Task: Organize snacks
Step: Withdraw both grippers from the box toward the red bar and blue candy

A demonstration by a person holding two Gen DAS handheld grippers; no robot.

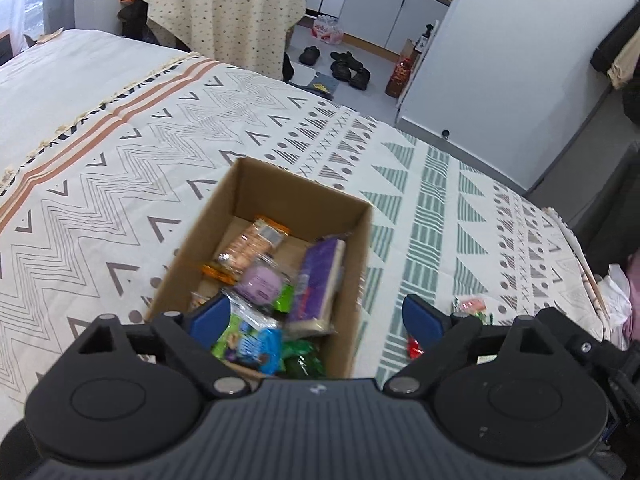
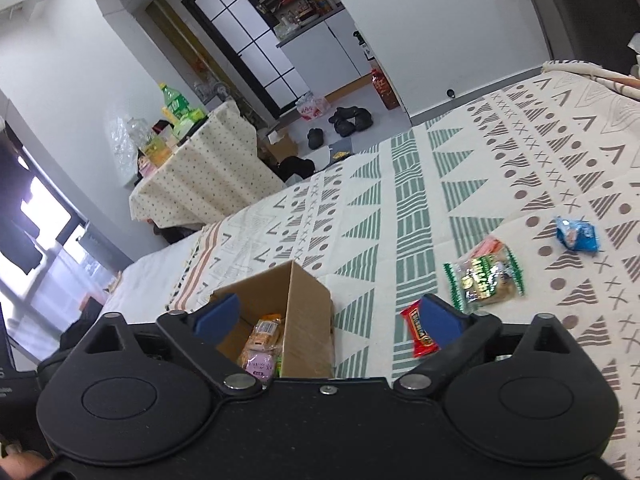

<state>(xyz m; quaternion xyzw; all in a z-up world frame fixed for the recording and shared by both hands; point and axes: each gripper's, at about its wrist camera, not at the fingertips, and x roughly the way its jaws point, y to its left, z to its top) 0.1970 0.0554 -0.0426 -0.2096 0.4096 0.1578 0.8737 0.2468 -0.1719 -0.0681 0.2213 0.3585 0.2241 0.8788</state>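
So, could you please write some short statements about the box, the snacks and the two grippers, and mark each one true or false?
1. The cardboard box already holds several snacks. True.
2. The left gripper is shut on a purple packet. False: it is open and holds nothing.
3. A red packet, a green packet and a blue packet lie on the blanket outside the box. True.
4. The right gripper is open. True.
5. The box is closed with a lid. False: its top is open.
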